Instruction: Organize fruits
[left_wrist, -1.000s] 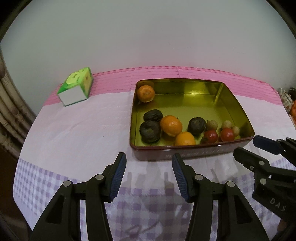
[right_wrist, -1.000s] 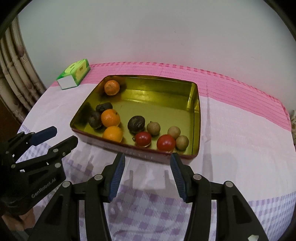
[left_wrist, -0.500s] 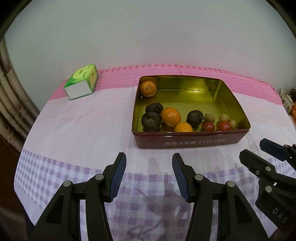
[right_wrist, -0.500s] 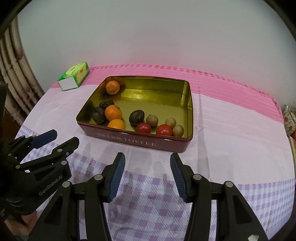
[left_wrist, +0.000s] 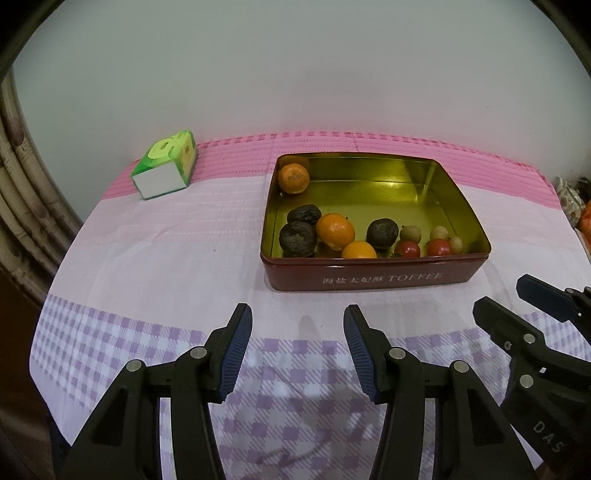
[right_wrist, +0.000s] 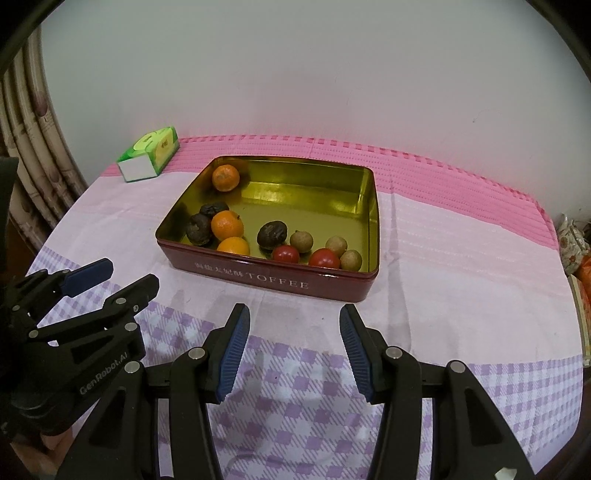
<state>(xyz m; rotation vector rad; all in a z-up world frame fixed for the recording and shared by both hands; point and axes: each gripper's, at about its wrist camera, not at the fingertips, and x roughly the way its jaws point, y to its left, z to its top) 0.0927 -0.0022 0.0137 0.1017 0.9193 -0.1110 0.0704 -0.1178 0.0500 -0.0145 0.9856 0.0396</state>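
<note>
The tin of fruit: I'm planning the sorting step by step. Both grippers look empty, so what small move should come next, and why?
Probably bring the right gripper forward over the tin's near wall toward a red tomato. Both grippers are open, empty and short of the tin, and the tomatoes lie at the near edge, mixed with the small brown fruits.

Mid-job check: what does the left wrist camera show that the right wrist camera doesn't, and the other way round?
Only the left wrist view shows the left hand-held gripper head-on, open and empty, with the right hand-held gripper coming in from the right edge. Only the right wrist view shows the right one head-on and the left one at its left edge with the words GenRobot.AI on its body. Both show the tin with oranges, dark fruits, tomatoes and small tan fruits inside, the green tissue box and the tablecloth.
</note>
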